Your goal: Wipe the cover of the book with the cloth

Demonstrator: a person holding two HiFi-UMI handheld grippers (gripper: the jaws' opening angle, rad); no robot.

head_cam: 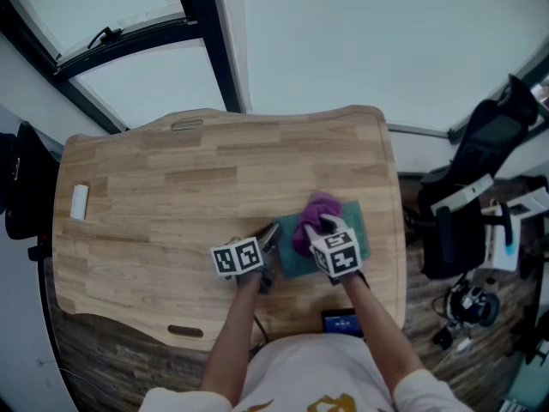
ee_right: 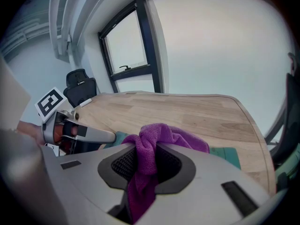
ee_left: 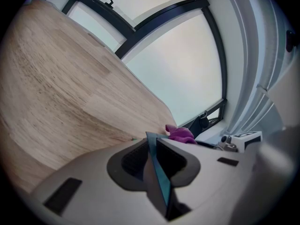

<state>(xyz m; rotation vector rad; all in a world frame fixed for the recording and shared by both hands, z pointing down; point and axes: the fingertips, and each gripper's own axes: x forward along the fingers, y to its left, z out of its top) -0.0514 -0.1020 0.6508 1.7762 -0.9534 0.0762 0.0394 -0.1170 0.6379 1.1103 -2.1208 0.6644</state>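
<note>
A teal book (head_cam: 350,223) lies flat on the wooden table (head_cam: 171,187), right of centre. My left gripper (head_cam: 271,237) is shut on the book's left edge, and the thin teal edge (ee_left: 158,172) runs between its pads in the left gripper view. My right gripper (head_cam: 314,232) is shut on a purple cloth (head_cam: 321,208) that rests bunched on the cover. In the right gripper view the cloth (ee_right: 146,159) fills the gap between the jaws, with the book (ee_right: 230,154) beneath and the left gripper (ee_right: 93,135) to its left.
A small white object (head_cam: 79,202) lies near the table's left edge. A dark device with a blue screen (head_cam: 341,323) sits at the near edge. A black chair and equipment (head_cam: 480,196) stand to the right, and a dark bag (head_cam: 21,178) to the left.
</note>
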